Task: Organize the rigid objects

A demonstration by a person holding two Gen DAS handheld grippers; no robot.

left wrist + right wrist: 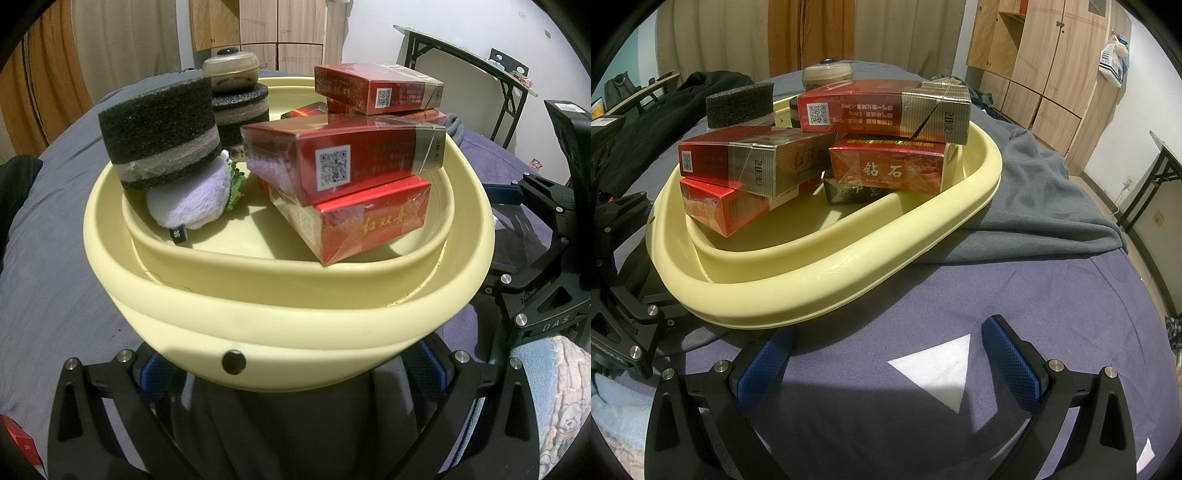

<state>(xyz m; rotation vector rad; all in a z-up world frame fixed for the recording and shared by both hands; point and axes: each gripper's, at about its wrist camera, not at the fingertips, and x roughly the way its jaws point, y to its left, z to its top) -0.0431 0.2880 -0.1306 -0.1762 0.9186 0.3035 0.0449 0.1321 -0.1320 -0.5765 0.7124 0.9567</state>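
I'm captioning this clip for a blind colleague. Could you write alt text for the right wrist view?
A pale yellow basin sits on a blue-grey bedcover, piled with red cigarette boxes, with a black sponge block at its far side. The right tongs are open and empty, just short of the rim. Wooden cabinets stand behind.

The basin [280,325] is a pale buttery yellow with one black dot on its front wall. Cigarette boxes [343,162] are glossy red with silver-grey ends, white QR squares and gold lettering; one near the back [857,192] looks black. Foam pucks [162,133] are charcoal with a tan-grey band round the middle. The plush toy [192,199] is white-lavender with a bit of green. Bedsheet [1015,295] is dusty purple-blue with a white triangle, and a grey blanket [1034,199] lies over it. Gripper pads [1015,354] are blue with a fine crosshatch, on black frames.
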